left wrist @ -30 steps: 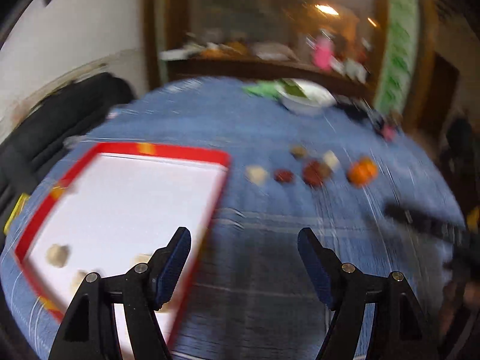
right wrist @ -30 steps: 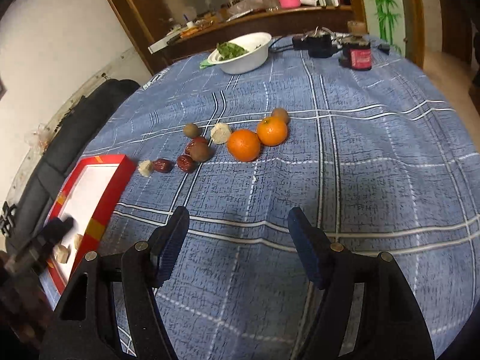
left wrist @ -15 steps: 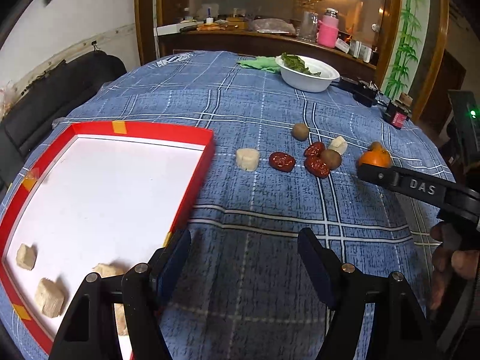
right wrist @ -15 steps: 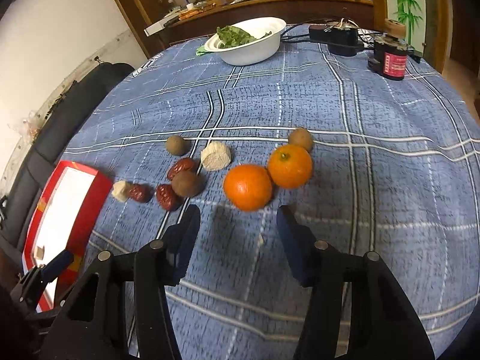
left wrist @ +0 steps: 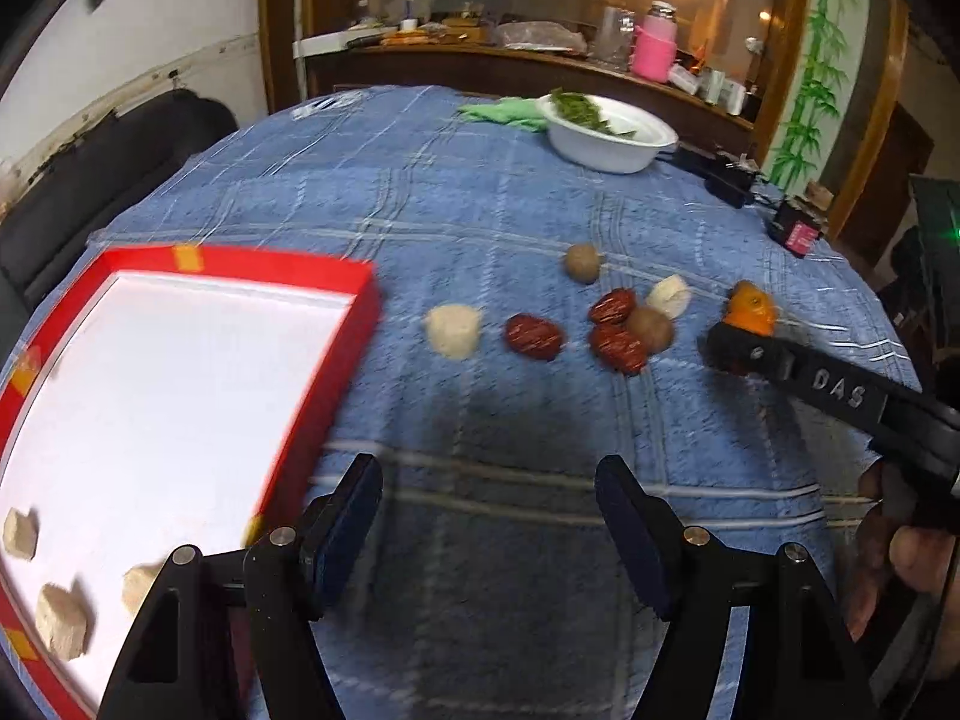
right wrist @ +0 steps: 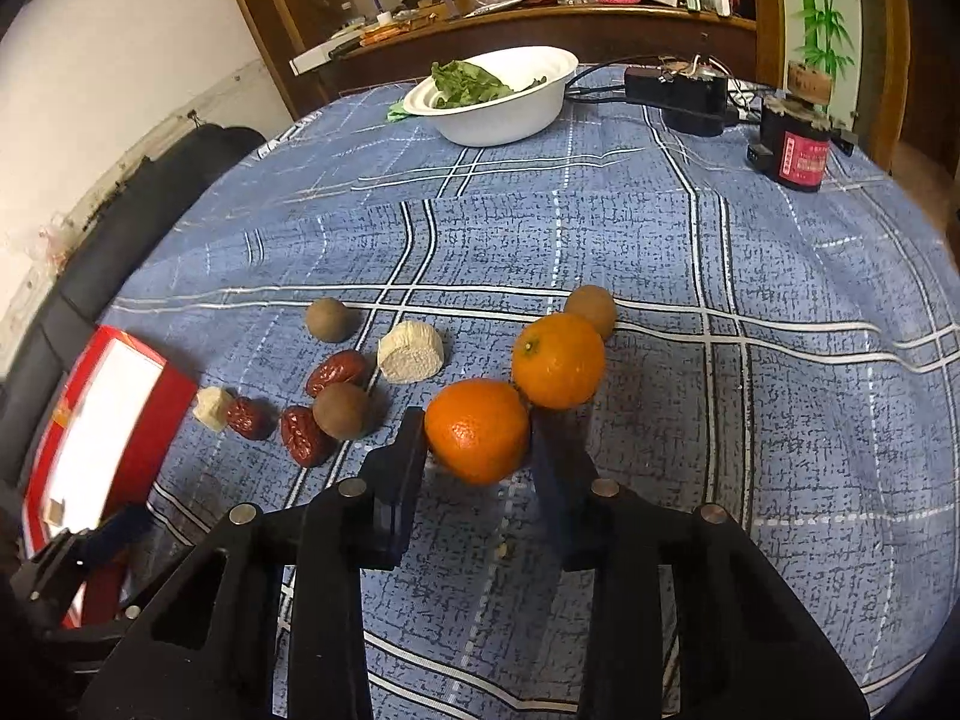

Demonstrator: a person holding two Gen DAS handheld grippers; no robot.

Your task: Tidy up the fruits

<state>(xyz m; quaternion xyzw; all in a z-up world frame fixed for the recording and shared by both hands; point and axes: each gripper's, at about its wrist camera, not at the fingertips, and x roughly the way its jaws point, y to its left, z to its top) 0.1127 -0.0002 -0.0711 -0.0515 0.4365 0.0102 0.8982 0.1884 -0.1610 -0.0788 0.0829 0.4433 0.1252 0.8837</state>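
Fruits lie in a loose row on the blue checked tablecloth. My right gripper (right wrist: 477, 441) has its two fingers on either side of the near orange (right wrist: 478, 429), closed against it. A second orange (right wrist: 559, 359) touches it behind. To the left lie red dates (right wrist: 336, 371), brown round fruits (right wrist: 341, 410) and pale chunks (right wrist: 411, 352). My left gripper (left wrist: 489, 516) is open and empty above bare cloth, right of the red tray (left wrist: 336, 360). The left wrist view shows the right gripper's finger at the orange (left wrist: 750, 309).
The red-rimmed white tray (right wrist: 174, 396) holds several pale chunks (left wrist: 60, 624) at its near end. A white bowl of greens (right wrist: 492, 96), a black charger (right wrist: 678, 96) and a small red-labelled device (right wrist: 795, 147) stand at the far side of the table.
My right gripper moved forward and down to the near orange and narrowed around it. The left gripper drifted slightly closer to the fruit row and stayed open.
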